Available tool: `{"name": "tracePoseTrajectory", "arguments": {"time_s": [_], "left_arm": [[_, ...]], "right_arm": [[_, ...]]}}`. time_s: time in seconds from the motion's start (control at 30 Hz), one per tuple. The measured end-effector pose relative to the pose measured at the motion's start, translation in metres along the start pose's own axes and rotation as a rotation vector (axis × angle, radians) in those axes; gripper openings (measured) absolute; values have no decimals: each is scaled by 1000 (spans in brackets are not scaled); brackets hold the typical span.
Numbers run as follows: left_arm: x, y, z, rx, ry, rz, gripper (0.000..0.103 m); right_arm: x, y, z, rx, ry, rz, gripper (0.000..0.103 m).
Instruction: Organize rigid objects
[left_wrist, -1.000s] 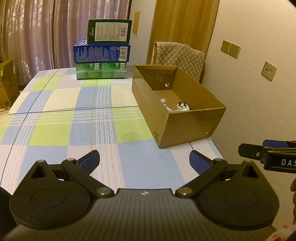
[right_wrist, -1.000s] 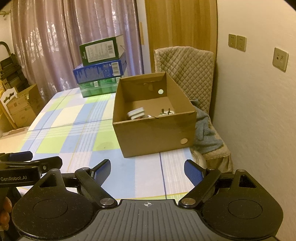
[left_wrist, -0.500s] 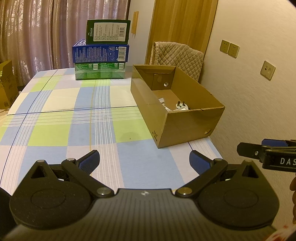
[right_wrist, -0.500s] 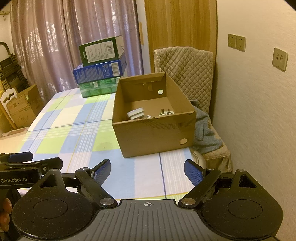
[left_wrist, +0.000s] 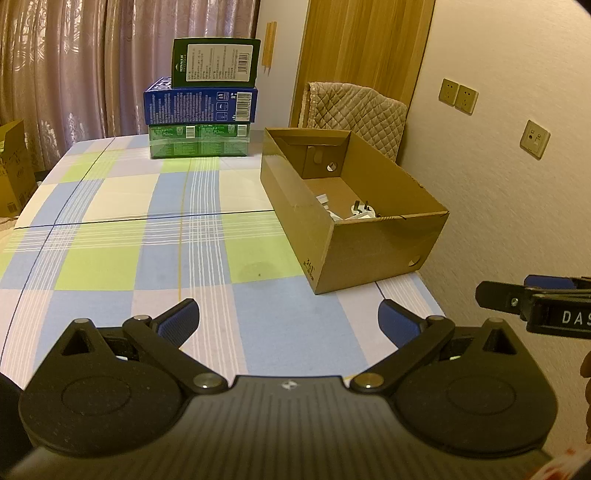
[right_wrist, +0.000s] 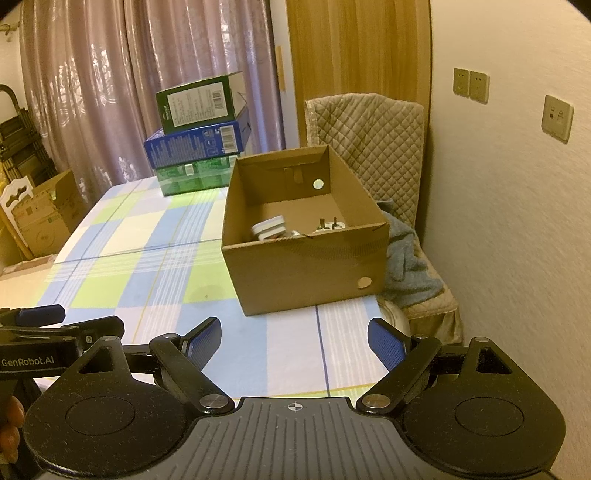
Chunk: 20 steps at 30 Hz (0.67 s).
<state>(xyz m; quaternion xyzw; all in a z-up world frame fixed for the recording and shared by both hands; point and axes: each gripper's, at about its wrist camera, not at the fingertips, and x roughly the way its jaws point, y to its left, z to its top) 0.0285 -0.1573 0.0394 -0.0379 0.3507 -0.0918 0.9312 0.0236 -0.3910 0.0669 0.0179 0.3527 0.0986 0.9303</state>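
The left gripper (left_wrist: 288, 319) hovers over the checked tablecloth (left_wrist: 110, 258) at 6 o'clock, fingers spread wide, holding nothing; stacked boxes (left_wrist: 201, 122) stand at 11 o'clock; the cardboard box (right_wrist: 306, 258), at 1 o'clock, contains white plugs (right_wrist: 328, 226); the right gripper (right_wrist: 293, 341) is likewise wide and empty.

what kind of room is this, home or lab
Most likely a home dining or living room: a table with a checked tablecloth, a chair with a quilted cover, and floor-length curtains behind.
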Motion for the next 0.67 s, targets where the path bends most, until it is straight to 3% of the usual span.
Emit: {"name": "tracePoseTrajectory", "arguments": {"time_s": [0.67], "left_arm": [[0,0,-1,-1,1,-18,102]], "right_arm": [[2,1,-3,-12,2,-2,84]]}}
